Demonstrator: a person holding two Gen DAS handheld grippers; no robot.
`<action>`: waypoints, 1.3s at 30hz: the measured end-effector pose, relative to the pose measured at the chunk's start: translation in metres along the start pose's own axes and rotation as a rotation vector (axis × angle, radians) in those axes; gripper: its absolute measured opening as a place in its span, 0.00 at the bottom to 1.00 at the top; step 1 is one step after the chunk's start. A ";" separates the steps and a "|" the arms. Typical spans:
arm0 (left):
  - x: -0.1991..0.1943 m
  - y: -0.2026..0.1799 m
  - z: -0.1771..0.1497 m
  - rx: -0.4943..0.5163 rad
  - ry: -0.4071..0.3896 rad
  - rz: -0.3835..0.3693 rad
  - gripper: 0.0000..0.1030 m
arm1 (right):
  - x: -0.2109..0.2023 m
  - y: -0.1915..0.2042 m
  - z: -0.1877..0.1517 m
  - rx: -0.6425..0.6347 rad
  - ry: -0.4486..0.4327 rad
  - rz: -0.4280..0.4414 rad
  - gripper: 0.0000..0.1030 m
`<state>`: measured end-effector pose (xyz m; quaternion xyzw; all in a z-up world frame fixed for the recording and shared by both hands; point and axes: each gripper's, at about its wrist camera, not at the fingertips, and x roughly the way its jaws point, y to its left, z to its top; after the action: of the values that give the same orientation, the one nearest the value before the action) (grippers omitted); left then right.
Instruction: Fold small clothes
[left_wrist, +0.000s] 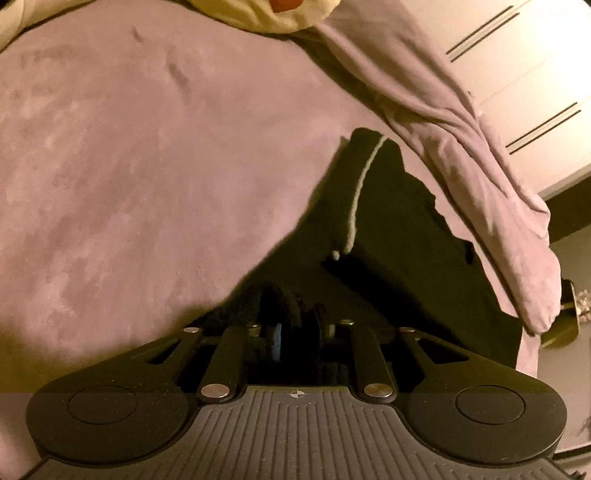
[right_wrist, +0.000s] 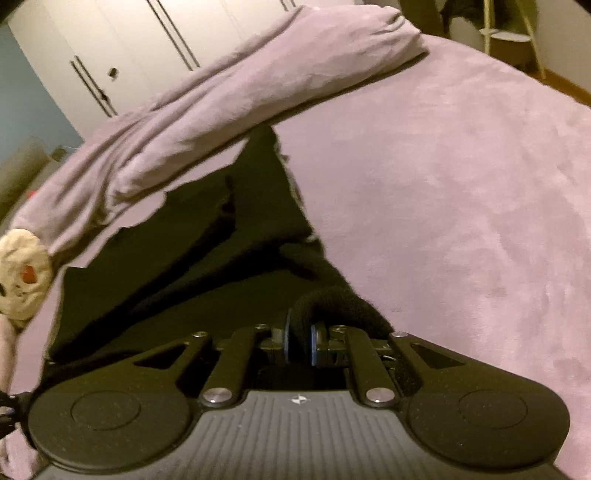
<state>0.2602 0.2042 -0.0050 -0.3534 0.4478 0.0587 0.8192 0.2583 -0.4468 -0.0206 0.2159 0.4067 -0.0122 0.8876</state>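
Observation:
A black garment with a white drawstring (left_wrist: 356, 199) lies stretched over the pink bed cover (left_wrist: 129, 166). My left gripper (left_wrist: 295, 332) is shut on one edge of the black garment (left_wrist: 388, 240), whose fabric bunches over the fingers. My right gripper (right_wrist: 300, 341) is shut on another edge of the same black garment (right_wrist: 177, 251), with a fold of cloth rolled between the blue-edged pads. The garment hangs taut between the two grippers just above the bed cover (right_wrist: 461, 184).
A rolled pink blanket (left_wrist: 480, 177) lies along the bed's far side, also in the right wrist view (right_wrist: 221, 96). A cream plush toy (right_wrist: 22, 273) sits beside it. White wardrobe doors (right_wrist: 122, 44) stand behind. A stool (right_wrist: 509, 40) stands at the back right.

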 end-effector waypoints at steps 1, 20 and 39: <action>-0.001 0.000 0.002 0.005 -0.008 0.010 0.27 | -0.003 0.001 -0.001 -0.008 -0.006 -0.012 0.10; 0.023 -0.053 -0.024 0.679 0.106 -0.014 0.80 | -0.001 0.008 -0.005 -0.476 0.035 -0.068 0.56; 0.050 -0.056 0.003 0.559 0.094 -0.009 0.18 | 0.018 0.040 -0.003 -0.592 0.020 -0.023 0.20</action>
<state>0.3148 0.1532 -0.0131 -0.1181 0.4824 -0.0869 0.8636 0.2762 -0.4065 -0.0206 -0.0569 0.4037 0.0988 0.9078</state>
